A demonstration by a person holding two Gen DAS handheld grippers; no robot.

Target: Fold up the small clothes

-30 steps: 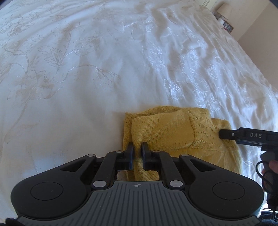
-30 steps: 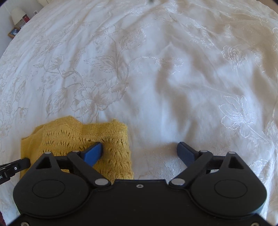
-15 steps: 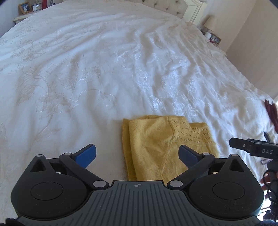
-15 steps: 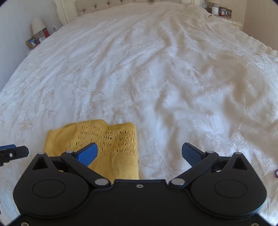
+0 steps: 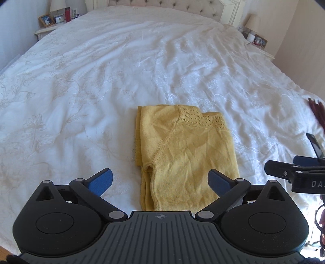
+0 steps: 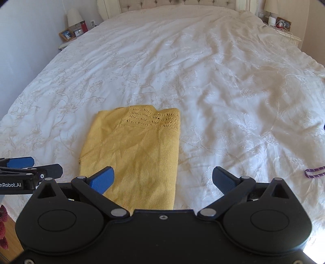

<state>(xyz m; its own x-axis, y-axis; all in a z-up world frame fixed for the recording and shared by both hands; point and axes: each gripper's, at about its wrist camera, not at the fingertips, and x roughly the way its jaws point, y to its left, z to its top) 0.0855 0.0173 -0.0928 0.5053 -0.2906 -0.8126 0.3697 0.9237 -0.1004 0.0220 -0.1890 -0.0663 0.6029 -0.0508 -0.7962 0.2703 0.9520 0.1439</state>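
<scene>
A yellow knit garment (image 5: 186, 154) lies folded into a neat rectangle on the white bedspread (image 5: 101, 91), lace trim at its far edge. It also shows in the right wrist view (image 6: 134, 150). My left gripper (image 5: 160, 179) is open and empty, raised above the garment's near end. My right gripper (image 6: 163, 178) is open and empty, raised over the garment's right edge. The right gripper also shows at the right of the left wrist view (image 5: 294, 174); the left gripper shows at the left of the right wrist view (image 6: 26, 168).
The bed has a tufted headboard (image 5: 162, 5). Nightstands with lamps and photo frames stand at both sides (image 5: 50, 20) (image 6: 280, 22). A purple cord (image 6: 313, 171) lies on the bedspread at the right. A dark red item (image 5: 316, 109) lies at the bed's right edge.
My left gripper let go of the yellow garment and opened. Both grippers drew back and up from the bed, so the folded garment and the headboard now show in full.
</scene>
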